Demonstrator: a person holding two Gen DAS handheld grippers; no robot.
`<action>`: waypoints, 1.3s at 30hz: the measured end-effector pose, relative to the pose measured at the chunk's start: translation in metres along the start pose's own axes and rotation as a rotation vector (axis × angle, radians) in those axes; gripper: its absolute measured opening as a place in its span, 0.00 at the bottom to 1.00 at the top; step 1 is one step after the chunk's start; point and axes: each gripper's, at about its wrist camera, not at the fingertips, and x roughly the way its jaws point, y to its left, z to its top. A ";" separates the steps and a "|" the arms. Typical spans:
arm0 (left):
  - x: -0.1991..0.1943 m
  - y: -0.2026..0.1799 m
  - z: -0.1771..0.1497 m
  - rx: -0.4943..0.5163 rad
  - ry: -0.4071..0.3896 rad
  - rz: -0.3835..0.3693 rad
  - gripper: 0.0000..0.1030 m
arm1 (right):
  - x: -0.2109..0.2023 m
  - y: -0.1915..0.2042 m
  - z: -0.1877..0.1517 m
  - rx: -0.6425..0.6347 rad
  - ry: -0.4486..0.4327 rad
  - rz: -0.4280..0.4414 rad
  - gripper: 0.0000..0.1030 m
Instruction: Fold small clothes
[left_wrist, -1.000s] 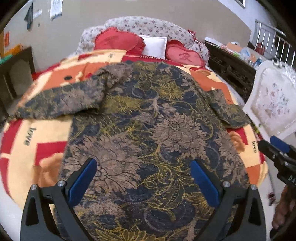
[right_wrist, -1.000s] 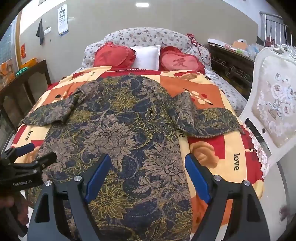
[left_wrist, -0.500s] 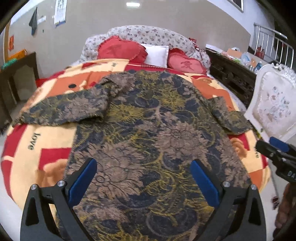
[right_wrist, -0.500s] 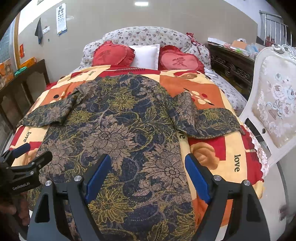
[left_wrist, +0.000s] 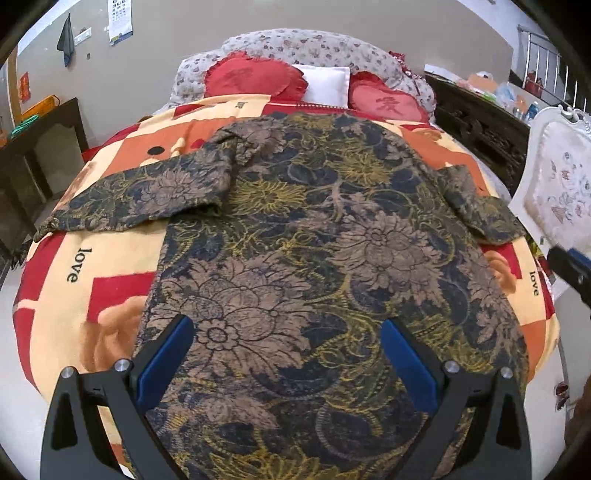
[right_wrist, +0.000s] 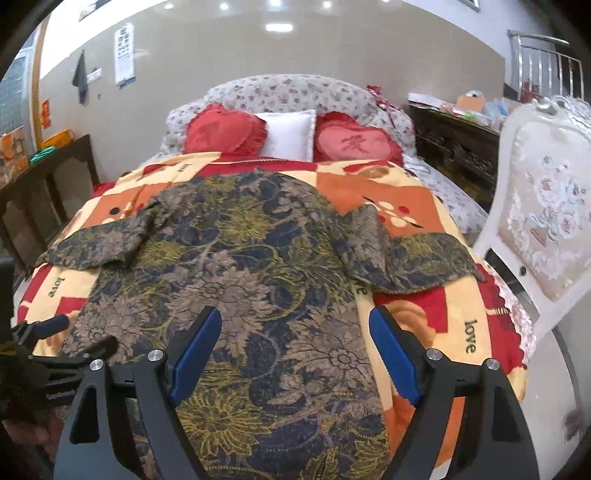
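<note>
My left gripper (left_wrist: 284, 354) hangs above the hem end of the garment with its blue pads spread wide and nothing between them. My right gripper (right_wrist: 295, 350) is just as wide apart and also empty, poised over the garment's right side near the foot edge of the bed.

The floral-print dress (left_wrist: 314, 258) lies flat, spread lengthwise down the middle of the patchwork blanket (left_wrist: 92, 266), hem toward me and neckline toward the head of the bed. Its left sleeve (left_wrist: 140, 195) reaches out to the left edge; its right sleeve (right_wrist: 413, 262) lies out toward the right edge.

I judge the folding has not begun: there is no crease or doubled layer, so sleeves and body are all still to be folded.

Beyond the neckline, two red heart cushions (right_wrist: 225, 129) flank a white pillow (right_wrist: 291, 133) against the headboard, clear of the work. A white upholstered chair (right_wrist: 543, 221) stands close by the right edge and may crowd my right arm.
</note>
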 end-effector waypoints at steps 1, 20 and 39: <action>0.002 0.002 0.000 -0.004 0.001 0.007 1.00 | 0.003 -0.001 -0.001 0.004 0.020 0.016 0.82; 0.045 0.015 0.039 -0.026 -0.007 0.082 1.00 | 0.045 0.006 0.003 -0.045 -0.023 0.001 0.82; 0.136 0.017 0.058 -0.017 0.036 0.137 1.00 | 0.179 0.003 0.025 -0.038 0.069 -0.044 0.82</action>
